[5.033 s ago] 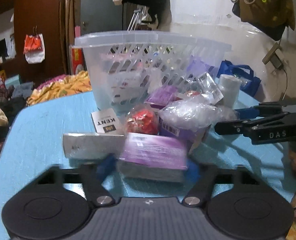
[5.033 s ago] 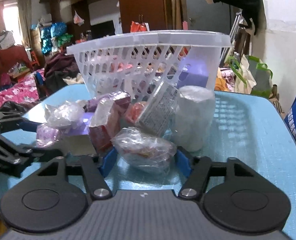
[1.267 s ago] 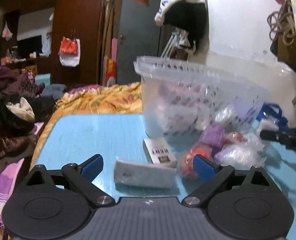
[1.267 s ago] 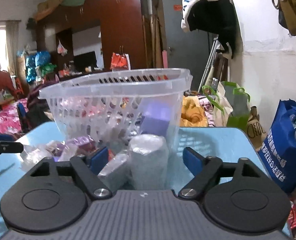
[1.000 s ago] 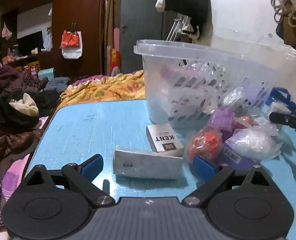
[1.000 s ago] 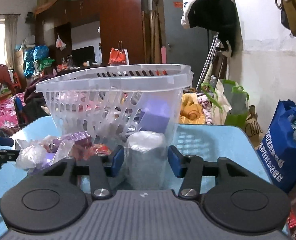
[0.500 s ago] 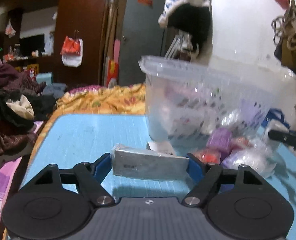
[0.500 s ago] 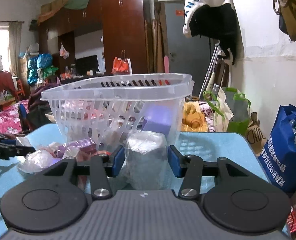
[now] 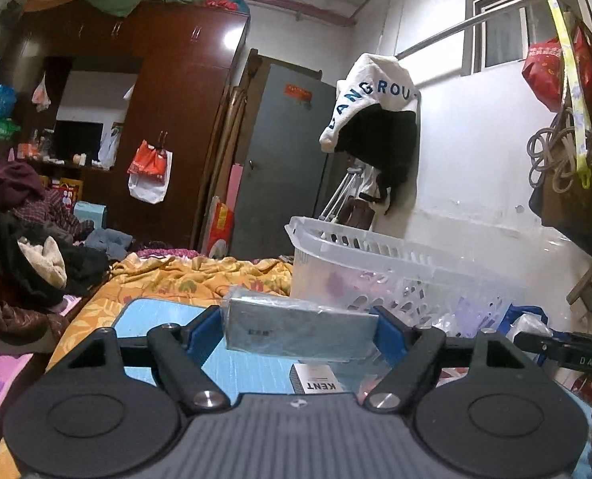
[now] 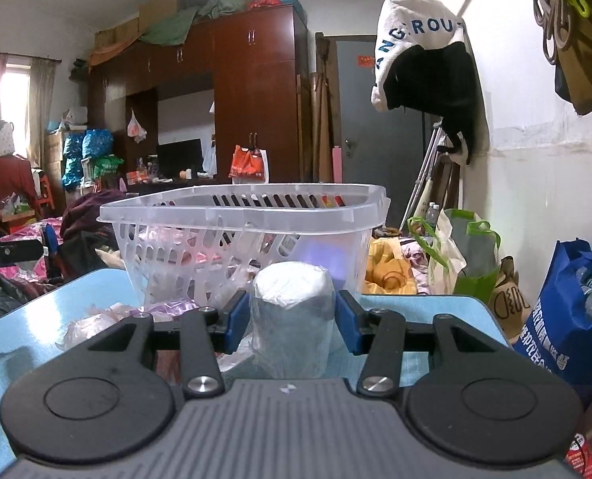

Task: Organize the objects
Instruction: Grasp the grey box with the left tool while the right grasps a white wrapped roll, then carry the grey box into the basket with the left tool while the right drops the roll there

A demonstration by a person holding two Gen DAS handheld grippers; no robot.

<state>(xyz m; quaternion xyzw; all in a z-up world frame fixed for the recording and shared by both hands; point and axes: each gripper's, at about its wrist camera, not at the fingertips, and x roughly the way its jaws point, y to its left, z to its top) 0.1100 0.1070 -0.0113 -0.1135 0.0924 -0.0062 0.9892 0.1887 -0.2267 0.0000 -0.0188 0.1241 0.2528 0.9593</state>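
My left tongs [image 9: 299, 329] had just been closing and were clamped on the grey wrapped box [image 9: 296, 329], both blue pads pressed on its short ends. The box was held crosswise and lifted clear of the blue worktop [image 9: 156, 319], slightly tilted. Below it, on the worktop, lay the white KENT carton [image 9: 315, 379], flat, just beside the near wall of the clear plastic basket [image 9: 375, 263]. The basket stood ahead and to the right in the left wrist view, with purple and pink packs showing blurred through its slotted wall. At far right of that view I saw my other tool's black fingers poking in.

My right tongs [image 10: 292, 319] were gripping the white wrapped roll [image 10: 292, 311], upright, pads touching both sides. I couldn't tell if its base touched the worktop [image 10: 435, 307] or hung just above. The basket [image 10: 240, 211] sat right behind the roll, close, rim level. To the left of the roll, loose clear-bagged items [image 10: 92, 327] lay piled on the worktop against the basket's front. A blue shopping bag [image 10: 567, 319] stood off the worktop's right edge, well apart. A white hooded garment [image 10: 419, 40] hung on the wall above.
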